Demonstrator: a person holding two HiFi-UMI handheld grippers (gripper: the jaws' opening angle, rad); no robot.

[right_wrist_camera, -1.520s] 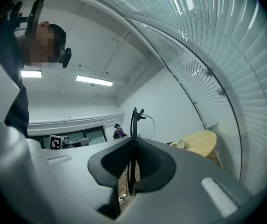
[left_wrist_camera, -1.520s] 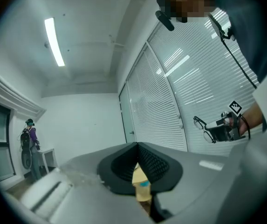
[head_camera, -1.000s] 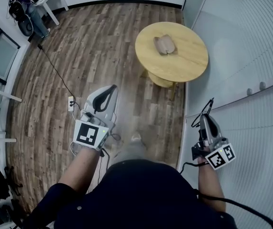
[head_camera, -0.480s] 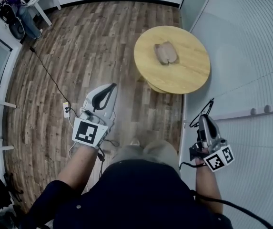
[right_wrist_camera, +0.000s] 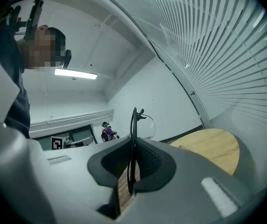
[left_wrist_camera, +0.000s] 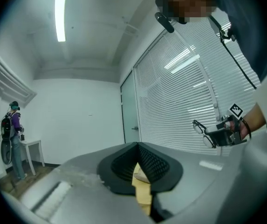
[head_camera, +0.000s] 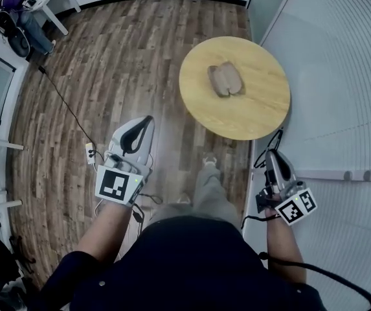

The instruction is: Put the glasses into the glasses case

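At the lower right of the head view, the right gripper [head_camera: 272,154] is clenched on the glasses [right_wrist_camera: 133,129]. Their thin black frame stands upright between its jaws, close beside the slatted blind wall [head_camera: 340,76]. At lower left, the left gripper [head_camera: 147,119] has its jaws pressed together on nothing. The person's leg [head_camera: 208,186] steps between the two over the wood floor [head_camera: 140,57]. Higher, right of centre and well apart from both grippers, the glasses case [head_camera: 224,80] lies on the round table [head_camera: 263,115]. A black cable [head_camera: 66,108] trails toward the upper left.
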